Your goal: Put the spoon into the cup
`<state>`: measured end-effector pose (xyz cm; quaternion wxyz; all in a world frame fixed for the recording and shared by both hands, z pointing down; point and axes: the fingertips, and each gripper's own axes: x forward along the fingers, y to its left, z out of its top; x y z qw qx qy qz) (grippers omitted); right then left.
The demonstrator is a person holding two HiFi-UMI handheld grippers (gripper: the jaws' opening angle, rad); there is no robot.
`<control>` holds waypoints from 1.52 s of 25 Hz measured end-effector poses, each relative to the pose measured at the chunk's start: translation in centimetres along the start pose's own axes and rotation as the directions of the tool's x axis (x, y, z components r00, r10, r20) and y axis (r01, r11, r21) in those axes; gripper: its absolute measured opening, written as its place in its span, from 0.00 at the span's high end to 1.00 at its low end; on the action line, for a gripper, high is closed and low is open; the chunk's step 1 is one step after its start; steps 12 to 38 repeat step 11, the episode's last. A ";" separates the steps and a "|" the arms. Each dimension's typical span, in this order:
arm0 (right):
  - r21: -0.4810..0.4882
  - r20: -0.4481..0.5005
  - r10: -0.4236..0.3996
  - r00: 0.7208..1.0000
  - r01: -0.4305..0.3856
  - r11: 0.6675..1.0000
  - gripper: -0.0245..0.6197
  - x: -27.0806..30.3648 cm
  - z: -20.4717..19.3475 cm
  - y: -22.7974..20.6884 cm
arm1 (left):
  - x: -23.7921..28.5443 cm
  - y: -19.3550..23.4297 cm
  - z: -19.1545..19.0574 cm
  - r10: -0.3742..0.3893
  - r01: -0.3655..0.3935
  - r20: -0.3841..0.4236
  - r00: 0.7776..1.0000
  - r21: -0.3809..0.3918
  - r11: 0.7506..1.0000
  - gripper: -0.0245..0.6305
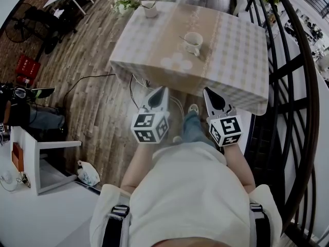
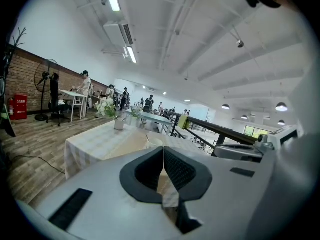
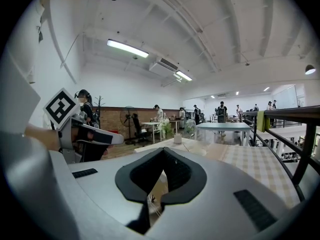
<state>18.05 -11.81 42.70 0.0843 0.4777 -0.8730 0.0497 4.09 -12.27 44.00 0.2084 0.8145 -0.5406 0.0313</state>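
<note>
A white cup (image 1: 194,43) stands near the middle of the checked tablecloth (image 1: 236,50). A thin spoon (image 1: 183,37) leans out over its left rim, with its bowl end hidden inside the cup. Both grippers hang in front of the person's body, short of the table's near edge and well away from the cup. My left gripper (image 1: 164,88) is shut with nothing in it, and its jaws meet at the tip in the left gripper view (image 2: 163,150). My right gripper (image 1: 206,90) is likewise shut and empty (image 3: 162,151). The cup (image 2: 154,142) shows small just beyond the left jaws.
A small white vase (image 1: 150,8) with flowers (image 1: 122,3) stands at the table's far left edge. A dark metal railing (image 1: 303,86) runs along the right. A white side table (image 1: 46,153) and a cable (image 1: 92,78) are on the wooden floor at the left.
</note>
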 end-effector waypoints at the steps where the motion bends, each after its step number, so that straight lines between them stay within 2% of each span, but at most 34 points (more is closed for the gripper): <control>1: -0.002 0.000 0.001 1.000 -0.001 1.000 0.96 0.0 0.0 0.1 | 0.0 0.0 0.0 -0.002 0.002 0.000 1.000 -0.001 1.000 0.95; 38: -0.005 0.003 -0.002 1.000 0.002 1.000 0.96 0.2 0.2 -0.2 | 0.3 0.0 0.3 0.005 -0.005 0.003 1.000 0.002 1.000 0.96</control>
